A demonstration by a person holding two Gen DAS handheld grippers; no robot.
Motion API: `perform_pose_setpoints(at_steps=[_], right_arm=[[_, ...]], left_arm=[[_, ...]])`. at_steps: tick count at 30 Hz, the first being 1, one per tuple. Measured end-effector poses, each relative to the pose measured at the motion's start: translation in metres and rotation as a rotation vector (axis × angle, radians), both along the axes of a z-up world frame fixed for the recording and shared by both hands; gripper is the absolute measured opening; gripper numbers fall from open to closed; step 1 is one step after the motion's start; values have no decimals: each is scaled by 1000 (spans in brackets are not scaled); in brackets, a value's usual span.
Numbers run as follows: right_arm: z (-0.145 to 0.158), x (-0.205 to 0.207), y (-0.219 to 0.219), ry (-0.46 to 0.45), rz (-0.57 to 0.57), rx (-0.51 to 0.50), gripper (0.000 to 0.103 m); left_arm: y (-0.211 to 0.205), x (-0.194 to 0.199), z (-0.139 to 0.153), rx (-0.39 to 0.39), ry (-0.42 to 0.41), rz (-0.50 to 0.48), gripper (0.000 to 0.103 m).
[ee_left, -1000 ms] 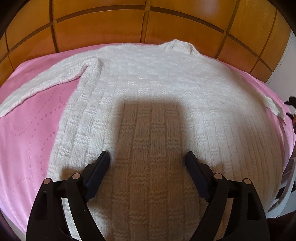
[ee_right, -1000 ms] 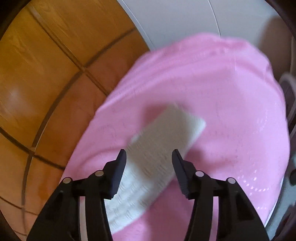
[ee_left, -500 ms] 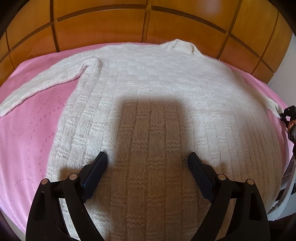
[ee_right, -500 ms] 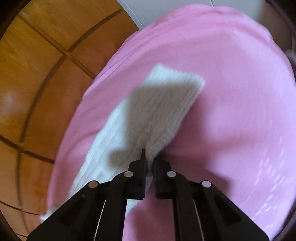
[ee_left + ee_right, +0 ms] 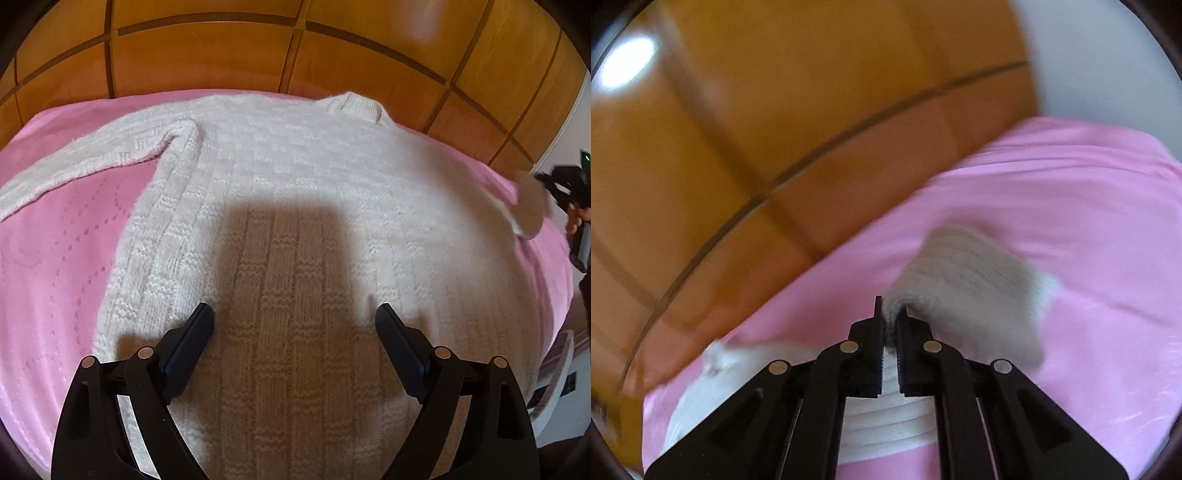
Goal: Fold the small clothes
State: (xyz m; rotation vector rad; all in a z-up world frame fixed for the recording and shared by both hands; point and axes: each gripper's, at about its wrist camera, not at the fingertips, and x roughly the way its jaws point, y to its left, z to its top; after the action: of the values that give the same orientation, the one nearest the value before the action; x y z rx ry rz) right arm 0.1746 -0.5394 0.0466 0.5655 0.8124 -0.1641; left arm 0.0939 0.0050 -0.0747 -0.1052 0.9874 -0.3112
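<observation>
A white knitted sweater (image 5: 295, 206) lies flat on a pink blanket (image 5: 55, 266), collar toward the wooden headboard. Its left sleeve (image 5: 85, 166) stretches out to the left. My left gripper (image 5: 293, 314) is open and empty, hovering over the sweater's lower body. My right gripper (image 5: 891, 314) is shut on the right sleeve (image 5: 971, 288) near its cuff and holds it lifted off the blanket. In the left wrist view the raised cuff (image 5: 530, 206) and the right gripper (image 5: 569, 184) show at the far right edge.
A wooden panelled headboard (image 5: 295, 48) runs along the far side of the bed. A white wall (image 5: 1089, 55) stands to the right. The blanket's right edge (image 5: 561, 280) drops off near some objects on the floor.
My right gripper closed on the right sleeve near its cuff and lifted it off the blanket. The left gripper stayed open and barely moved.
</observation>
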Motion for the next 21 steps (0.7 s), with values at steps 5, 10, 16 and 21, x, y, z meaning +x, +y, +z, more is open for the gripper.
perform_pose_setpoints(at_steps=[5, 10, 16, 21], right_arm=[[-4, 25, 119, 5, 235, 27, 5], [-23, 34, 233, 52, 448, 27, 5], [-44, 31, 308, 65, 586, 53, 64], [-38, -2, 286, 23, 539, 85, 72]], left_arm=[[11, 6, 10, -46, -15, 22, 88], [28, 19, 18, -116, -5, 63, 85], [38, 33, 23, -188, 5, 85, 73], [31, 46, 32, -218, -16, 62, 71]])
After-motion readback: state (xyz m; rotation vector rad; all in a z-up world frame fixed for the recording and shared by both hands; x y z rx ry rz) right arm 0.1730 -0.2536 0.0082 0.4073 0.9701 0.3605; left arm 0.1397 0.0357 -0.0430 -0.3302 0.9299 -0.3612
